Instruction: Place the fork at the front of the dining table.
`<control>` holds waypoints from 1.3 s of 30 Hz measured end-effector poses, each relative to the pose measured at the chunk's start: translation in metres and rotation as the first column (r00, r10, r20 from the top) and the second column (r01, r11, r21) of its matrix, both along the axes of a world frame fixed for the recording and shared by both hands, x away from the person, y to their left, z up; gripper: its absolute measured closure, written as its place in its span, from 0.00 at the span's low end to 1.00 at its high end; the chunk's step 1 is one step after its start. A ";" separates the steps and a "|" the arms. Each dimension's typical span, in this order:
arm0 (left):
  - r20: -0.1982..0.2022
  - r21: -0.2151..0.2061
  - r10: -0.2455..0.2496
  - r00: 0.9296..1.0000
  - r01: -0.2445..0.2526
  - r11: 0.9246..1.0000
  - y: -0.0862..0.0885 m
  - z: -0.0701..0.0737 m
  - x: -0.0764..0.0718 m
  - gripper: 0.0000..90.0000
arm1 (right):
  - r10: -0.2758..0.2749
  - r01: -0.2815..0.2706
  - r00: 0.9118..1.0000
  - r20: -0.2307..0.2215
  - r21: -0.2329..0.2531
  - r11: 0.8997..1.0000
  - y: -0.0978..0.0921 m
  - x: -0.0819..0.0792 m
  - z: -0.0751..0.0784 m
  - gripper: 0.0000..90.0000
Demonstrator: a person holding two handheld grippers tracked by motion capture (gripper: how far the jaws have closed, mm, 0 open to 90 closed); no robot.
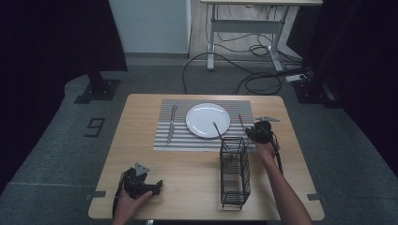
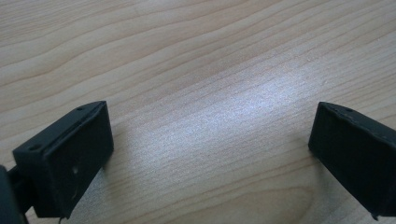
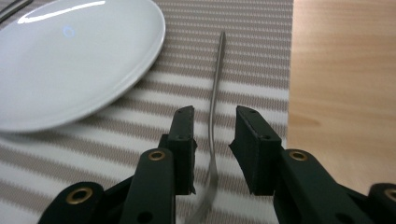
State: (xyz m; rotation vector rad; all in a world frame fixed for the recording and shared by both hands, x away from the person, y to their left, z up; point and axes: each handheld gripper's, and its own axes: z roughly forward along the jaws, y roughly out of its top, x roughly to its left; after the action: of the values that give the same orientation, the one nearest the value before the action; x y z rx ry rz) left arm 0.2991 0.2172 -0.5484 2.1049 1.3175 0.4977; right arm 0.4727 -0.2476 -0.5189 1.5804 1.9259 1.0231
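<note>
The spoon (image 3: 214,126) is what I'm working on: it lies flat on the striped placemat (image 3: 252,60), just right of the white plate (image 3: 70,56), handle running away to the far side and the bowl end toward me. I judge it light, stiff and thin, polished metal, so likely to slip or pivot if pinched off-centre. Lying flush on the mat, it leaves little to get under. I'd take it across the narrow neck of the handle, where the two pads can meet it squarely from both sides.

My right gripper (image 3: 214,147) hangs low over it, the fingers (image 3: 254,149) part open, one on each side of the handle with a slim gap either way; I can't see either pad touching the metal, and nothing is held.

My left gripper (image 2: 210,154) sits at the near left of the bench (image 2: 196,60), fingers spread wide over bare wood, holding nothing.

In the high view the wire cutlery basket (image 1: 234,171) stands near the right gripper (image 1: 256,132), with a fork and knife (image 1: 171,123) left of the plate.
</note>
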 end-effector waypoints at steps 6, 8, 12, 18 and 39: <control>0.000 0.000 -0.001 1.000 0.001 1.000 0.000 0.000 0.000 0.00 | 0.016 -0.016 1.000 -0.019 -0.006 1.000 -0.004 -0.017 -0.005 0.79; 0.000 0.000 -0.001 1.000 0.001 1.000 0.000 0.000 0.000 0.00 | 0.008 -0.008 1.000 -0.026 0.000 1.000 -0.006 -0.018 -0.008 0.80; 0.000 0.000 -0.001 1.000 0.001 1.000 0.000 0.000 0.000 0.00 | -0.002 0.003 0.999 -0.039 0.024 1.000 -0.009 -0.018 -0.013 0.82; 0.000 0.000 -0.001 1.000 0.001 1.000 0.000 0.000 0.000 0.00 | -0.009 0.011 1.000 -0.027 0.053 0.999 -0.011 -0.020 -0.015 0.87; 0.002 -0.001 0.000 1.000 0.000 1.000 0.000 0.000 0.000 0.00 | -0.052 0.051 0.999 0.015 0.064 0.997 -0.044 -0.050 -0.007 0.74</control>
State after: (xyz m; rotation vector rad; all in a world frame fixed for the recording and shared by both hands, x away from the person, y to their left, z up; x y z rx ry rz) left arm 0.2993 0.2171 -0.5485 2.1038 1.3162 0.4989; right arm 0.4227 -0.2919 -0.5260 1.6424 1.8489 1.0830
